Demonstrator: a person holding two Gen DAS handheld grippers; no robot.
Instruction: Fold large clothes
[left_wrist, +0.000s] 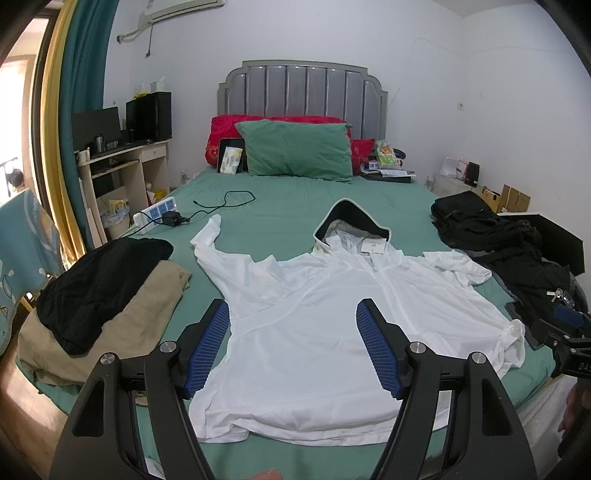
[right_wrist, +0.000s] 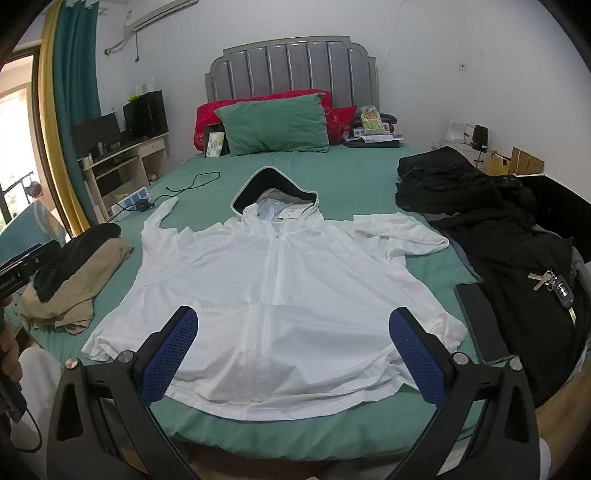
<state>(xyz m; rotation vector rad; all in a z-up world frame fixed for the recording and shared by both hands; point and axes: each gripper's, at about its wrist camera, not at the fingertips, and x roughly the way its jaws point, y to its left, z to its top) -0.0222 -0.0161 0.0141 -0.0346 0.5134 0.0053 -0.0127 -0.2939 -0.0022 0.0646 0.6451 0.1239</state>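
Observation:
A white zip hooded jacket (left_wrist: 317, 314) lies flat, front up, on the green bed sheet (left_wrist: 280, 206), hood with dark lining toward the headboard. It also shows in the right wrist view (right_wrist: 273, 280). Its left sleeve stretches up and out; its right sleeve (right_wrist: 399, 232) is bent across. My left gripper (left_wrist: 293, 310) is open and empty, hovering over the jacket's lower left part. My right gripper (right_wrist: 293, 317) is open and empty, above the jacket's hem near the foot of the bed.
A tan and black pile of clothes (left_wrist: 96, 295) lies at the bed's left edge. Black clothes, keys (right_wrist: 554, 284) and a phone (right_wrist: 480, 321) lie at the right. A power strip with cable (left_wrist: 162, 214), pillows (left_wrist: 299, 151) and a desk (left_wrist: 122, 162) sit beyond.

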